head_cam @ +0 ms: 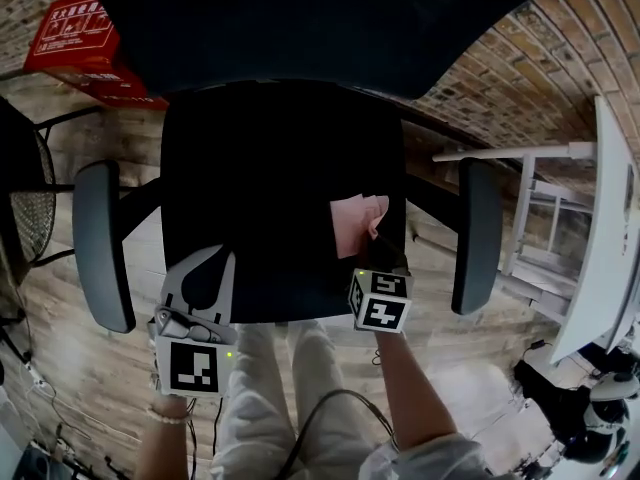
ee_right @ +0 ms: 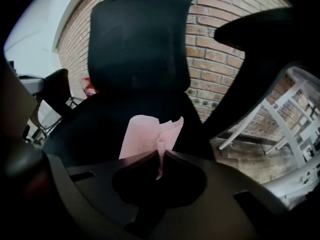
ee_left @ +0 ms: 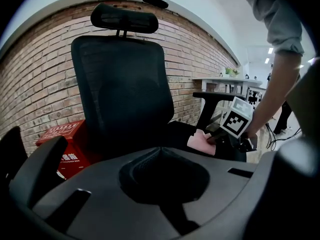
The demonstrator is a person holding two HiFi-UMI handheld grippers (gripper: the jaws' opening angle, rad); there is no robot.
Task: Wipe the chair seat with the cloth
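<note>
Left claw [head_cam: 213,260] pressed together, nothing in it, at the front-left corner of the chair seat [head_cam: 255,183]; contact with the seat unclear. Pink cloth [head_cam: 352,224] lies on the seat's front-right part, crumpled, long axis roughly front to back, free end pointing at the backrest [ee_right: 140,44]. Right claw [head_cam: 379,254] pinches the cloth's near edge, just inside the seat's right front edge.
</note>
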